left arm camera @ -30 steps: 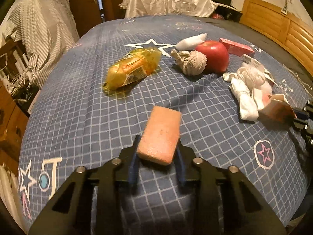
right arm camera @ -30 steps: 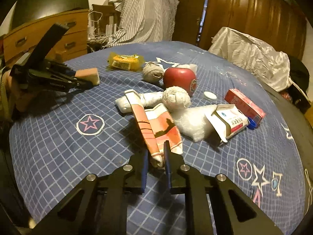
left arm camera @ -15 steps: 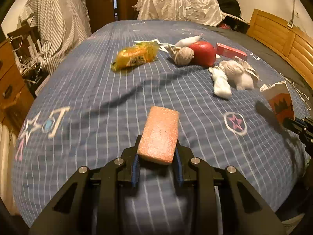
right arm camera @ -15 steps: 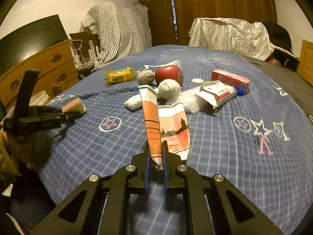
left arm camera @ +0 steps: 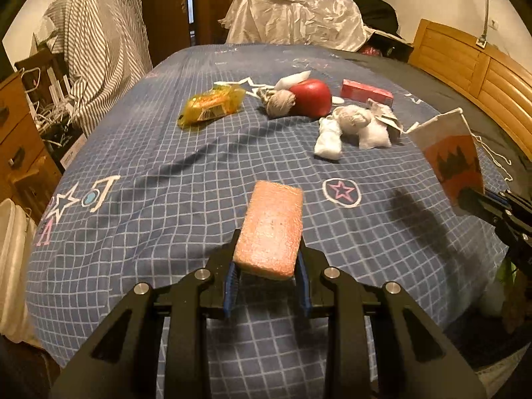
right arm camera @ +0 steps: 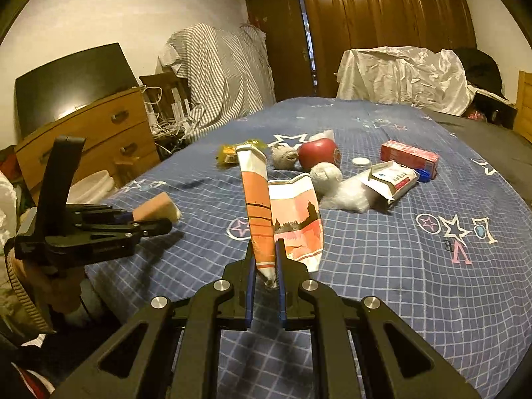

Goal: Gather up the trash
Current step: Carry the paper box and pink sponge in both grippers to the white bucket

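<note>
Left tool (left arm camera: 267,277): I had it pinching the sponge (left arm camera: 271,231) by its near end, lifted clear of the bed (left arm camera: 166,166), probably for carrying off.
Right tool (right arm camera: 266,276): pressed onto the carton (right arm camera: 282,216) at its folded bottom, so the flattened orange-and-white pack stood up, off the bed.
Remaining trash: wrapper (left arm camera: 211,106), tissue wads (left arm camera: 352,126), red box (left arm camera: 365,89) and apple (left arm camera: 311,98) lay together at the far side.
Writing: print on the white pack (right arm camera: 392,178) was unreadable; the bedsheet showed stars.
</note>
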Action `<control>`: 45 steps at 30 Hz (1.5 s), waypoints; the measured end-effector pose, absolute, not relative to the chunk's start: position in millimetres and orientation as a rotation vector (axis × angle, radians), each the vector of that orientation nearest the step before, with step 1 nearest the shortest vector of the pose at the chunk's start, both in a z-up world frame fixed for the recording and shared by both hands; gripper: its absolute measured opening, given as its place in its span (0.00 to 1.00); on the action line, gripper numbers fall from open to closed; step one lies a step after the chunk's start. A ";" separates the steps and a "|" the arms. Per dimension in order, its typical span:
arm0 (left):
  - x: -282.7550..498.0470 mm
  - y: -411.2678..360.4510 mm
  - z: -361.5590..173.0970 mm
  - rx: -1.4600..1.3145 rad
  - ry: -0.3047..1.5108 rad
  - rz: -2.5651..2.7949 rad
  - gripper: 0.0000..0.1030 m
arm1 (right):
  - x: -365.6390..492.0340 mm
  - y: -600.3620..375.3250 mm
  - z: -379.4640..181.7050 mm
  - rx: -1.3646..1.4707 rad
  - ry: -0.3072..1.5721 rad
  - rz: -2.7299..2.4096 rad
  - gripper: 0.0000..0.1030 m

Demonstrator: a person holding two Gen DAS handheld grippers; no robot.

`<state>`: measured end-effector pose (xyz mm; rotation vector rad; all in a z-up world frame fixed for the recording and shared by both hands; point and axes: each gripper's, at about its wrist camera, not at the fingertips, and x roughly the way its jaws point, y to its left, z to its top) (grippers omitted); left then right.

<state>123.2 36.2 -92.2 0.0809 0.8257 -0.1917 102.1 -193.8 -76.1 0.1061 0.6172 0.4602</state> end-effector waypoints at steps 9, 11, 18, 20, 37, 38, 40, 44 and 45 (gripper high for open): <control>116.3 30.5 -76.4 0.100 0.790 -0.152 0.26 | 92.9 -193.6 -62.2 0.135 0.593 0.476 0.12; 114.6 30.4 -73.0 0.111 0.784 -0.131 0.26 | 91.7 -192.1 -60.6 0.132 0.592 0.479 0.12; 111.4 41.8 -69.1 0.108 0.781 -0.086 0.26 | 89.3 -175.4 -58.2 0.103 0.613 0.502 0.12; 110.4 46.1 -68.8 0.099 0.780 -0.080 0.26 | 89.4 -168.8 -58.4 0.093 0.622 0.509 0.12; 94.4 83.7 -68.4 0.025 0.762 -0.119 0.26 | 88.9 -114.2 -54.9 0.040 0.707 0.587 0.12; 94.0 86.0 -68.0 0.023 0.762 -0.123 0.26 | 90.3 -111.1 -55.1 0.041 0.716 0.593 0.12; 92.4 93.0 -66.8 0.022 0.762 -0.129 0.26 | 94.1 -104.5 -54.2 0.048 0.732 0.603 0.12; 91.4 115.8 -59.6 0.016 0.749 -0.100 0.26 | 104.1 -87.5 -49.1 0.047 0.753 0.628 0.12; 91.1 125.2 -56.6 0.009 0.742 -0.083 0.26 | 107.8 -78.8 -45.8 0.037 0.755 0.638 0.12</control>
